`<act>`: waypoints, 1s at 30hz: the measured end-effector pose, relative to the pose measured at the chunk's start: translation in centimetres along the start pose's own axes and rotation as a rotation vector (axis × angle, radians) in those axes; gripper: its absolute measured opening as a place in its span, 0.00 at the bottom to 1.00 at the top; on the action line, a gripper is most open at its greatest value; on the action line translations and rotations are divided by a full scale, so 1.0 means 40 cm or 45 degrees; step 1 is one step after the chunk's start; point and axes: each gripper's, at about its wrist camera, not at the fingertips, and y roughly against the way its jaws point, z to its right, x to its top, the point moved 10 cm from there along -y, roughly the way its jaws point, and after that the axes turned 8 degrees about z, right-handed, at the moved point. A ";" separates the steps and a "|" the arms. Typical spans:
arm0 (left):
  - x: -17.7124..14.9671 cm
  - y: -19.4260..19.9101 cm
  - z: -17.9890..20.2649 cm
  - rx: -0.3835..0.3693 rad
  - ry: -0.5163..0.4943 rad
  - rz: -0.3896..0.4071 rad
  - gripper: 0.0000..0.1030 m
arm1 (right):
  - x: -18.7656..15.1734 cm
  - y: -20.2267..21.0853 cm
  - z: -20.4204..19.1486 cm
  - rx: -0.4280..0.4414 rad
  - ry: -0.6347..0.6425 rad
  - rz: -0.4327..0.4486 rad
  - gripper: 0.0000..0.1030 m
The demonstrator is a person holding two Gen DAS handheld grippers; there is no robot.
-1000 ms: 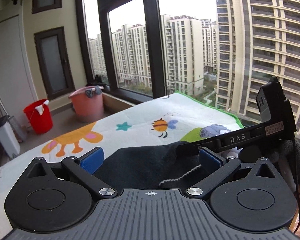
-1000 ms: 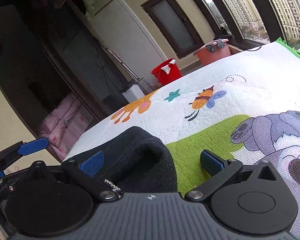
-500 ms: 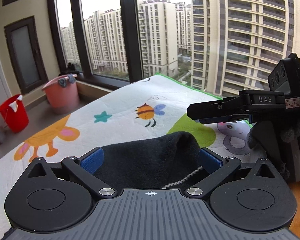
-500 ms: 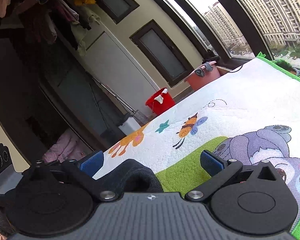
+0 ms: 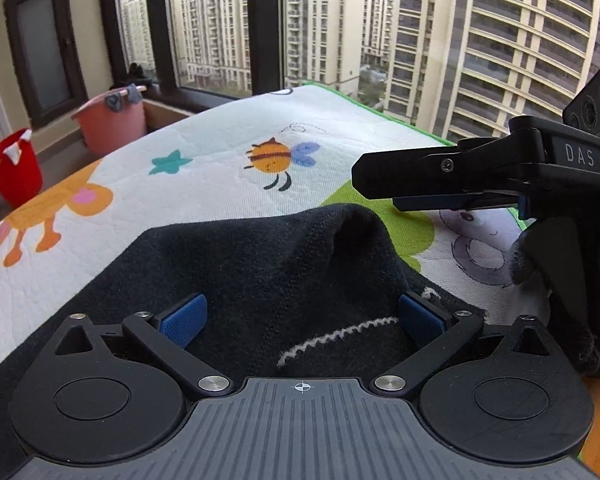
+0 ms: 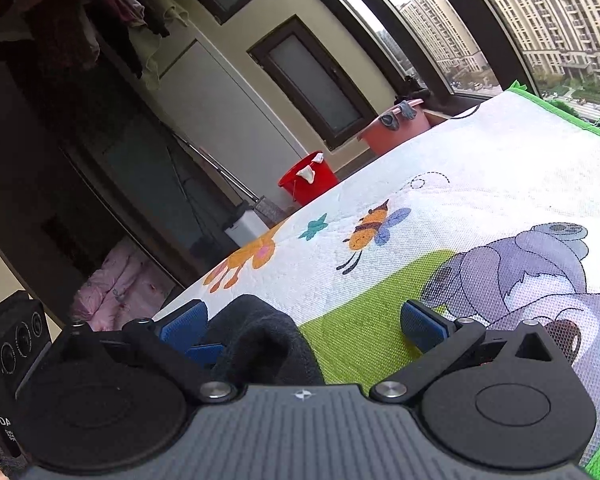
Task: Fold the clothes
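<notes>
The black garment (image 5: 268, 264) lies bunched on the mat (image 5: 220, 160), near its front edge, humped up between the spread fingers of the left gripper (image 5: 302, 316). The right gripper (image 6: 304, 326), jaws also wide, has the garment's hump by its left finger. Neither grips it.

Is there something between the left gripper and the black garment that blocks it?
Nothing visible does. The black garment already lies between the open fingers of the left gripper, on the mat.
</notes>
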 end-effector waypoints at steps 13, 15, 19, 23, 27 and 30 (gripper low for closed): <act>-0.008 0.064 -0.080 0.400 0.087 0.138 1.00 | -0.010 -0.007 -0.008 -0.002 0.033 -0.059 1.00; -0.024 0.105 -0.138 0.547 0.112 0.151 1.00 | -0.018 -0.011 -0.018 0.003 0.068 -0.100 1.00; -0.069 0.184 -0.244 0.702 0.264 0.173 1.00 | -0.021 -0.010 -0.031 0.008 0.109 -0.130 1.00; -0.109 0.255 -0.325 0.815 0.454 0.224 1.00 | -0.022 -0.008 -0.044 0.013 0.150 -0.157 0.99; -0.140 0.312 -0.372 0.884 0.559 0.253 1.00 | 0.007 0.023 -0.123 -0.008 0.361 -0.122 0.62; -0.160 0.307 -0.380 0.803 0.599 0.187 1.00 | 0.019 0.036 -0.217 0.053 0.532 -0.145 0.60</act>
